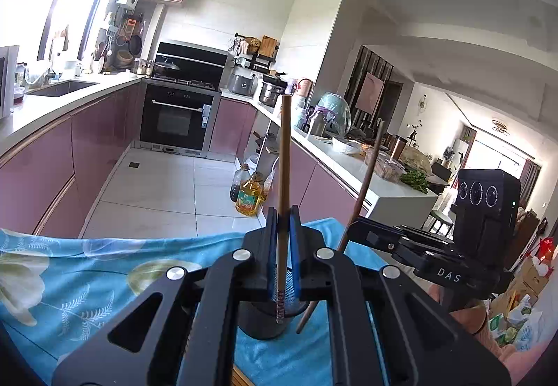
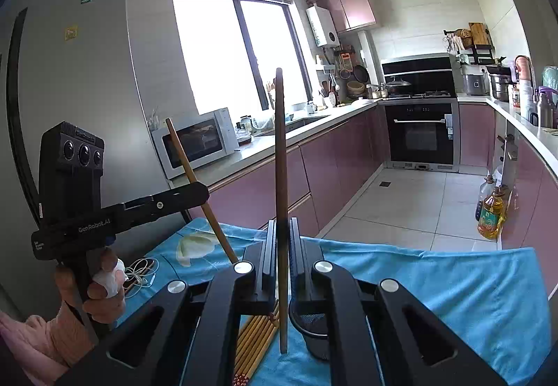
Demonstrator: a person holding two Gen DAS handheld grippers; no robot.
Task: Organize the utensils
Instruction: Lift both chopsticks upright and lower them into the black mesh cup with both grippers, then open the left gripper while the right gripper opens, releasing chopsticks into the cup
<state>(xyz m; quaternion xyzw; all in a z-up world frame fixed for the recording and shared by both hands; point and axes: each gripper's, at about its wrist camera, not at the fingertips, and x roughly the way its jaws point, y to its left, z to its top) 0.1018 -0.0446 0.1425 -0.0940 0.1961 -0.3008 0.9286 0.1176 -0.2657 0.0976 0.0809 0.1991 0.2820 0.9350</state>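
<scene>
My left gripper [image 1: 283, 215] is shut on a light wooden chopstick [image 1: 284, 156] held upright, its patterned lower end over a black mesh utensil cup [image 1: 265, 319]. My right gripper [image 2: 282, 229] is shut on a darker brown chopstick [image 2: 280, 159], also upright, its tip beside the same cup [image 2: 310, 326]. The right gripper and its chopstick [image 1: 366, 183] show in the left wrist view; the left gripper [image 2: 190, 192] with its chopstick [image 2: 195, 183] shows in the right wrist view. Several chopsticks [image 2: 254, 344] lie on the blue cloth [image 2: 436, 285].
The blue floral cloth [image 1: 69, 281] covers the table. A white earphone cable [image 2: 141, 274] lies on it at the left. Oil bottles [image 1: 248, 196] stand on the tiled floor beyond the table edge. Kitchen counters run along both sides.
</scene>
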